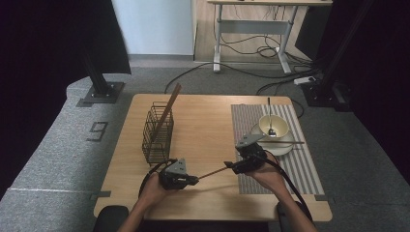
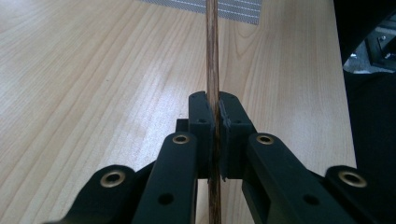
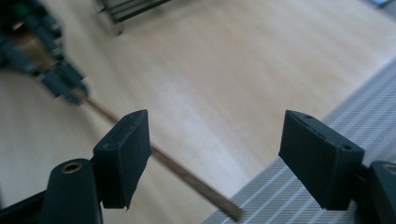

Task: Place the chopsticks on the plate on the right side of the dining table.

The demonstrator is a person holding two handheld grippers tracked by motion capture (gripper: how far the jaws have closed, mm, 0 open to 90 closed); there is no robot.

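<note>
From the high view, the left gripper (image 1: 193,180) sits near the front of the wooden surface (image 1: 203,121) with a dark chopstick (image 1: 212,172) pinched in it, the stick running across to the right gripper (image 1: 231,166), whose hand hovers at the edge of the striped placemat (image 1: 309,164). Behind the left hand stands the wire basket (image 1: 157,133) with another chopstick (image 1: 167,113) leaning up out of it, and on the mat there's a bowl (image 1: 274,126) on a plate (image 1: 285,147), a spoon (image 1: 270,121) in the bowl and a third stick (image 1: 283,141) laid across the rim. Over to the left gripper view — here's the clamp, jaws closed tight on the chopstick (image 2: 212,70), which runs straight out between them over the surface, a detail the high view is too distant to settle. Now the right gripper view: jaws spread wide, nothing between them, and the chopstick's free end (image 3: 196,184) lies low across the gap, its tip right at the mat's edge (image 3: 299,186), with the left gripper (image 3: 77,92) blurred at the far end. That open stance is invisible from above. It looks like a handover with the basket the likely goal — so keep the left grip firm, carry the stick level, tip it upright over the basket and lower it between the wires before letting go.
</note>
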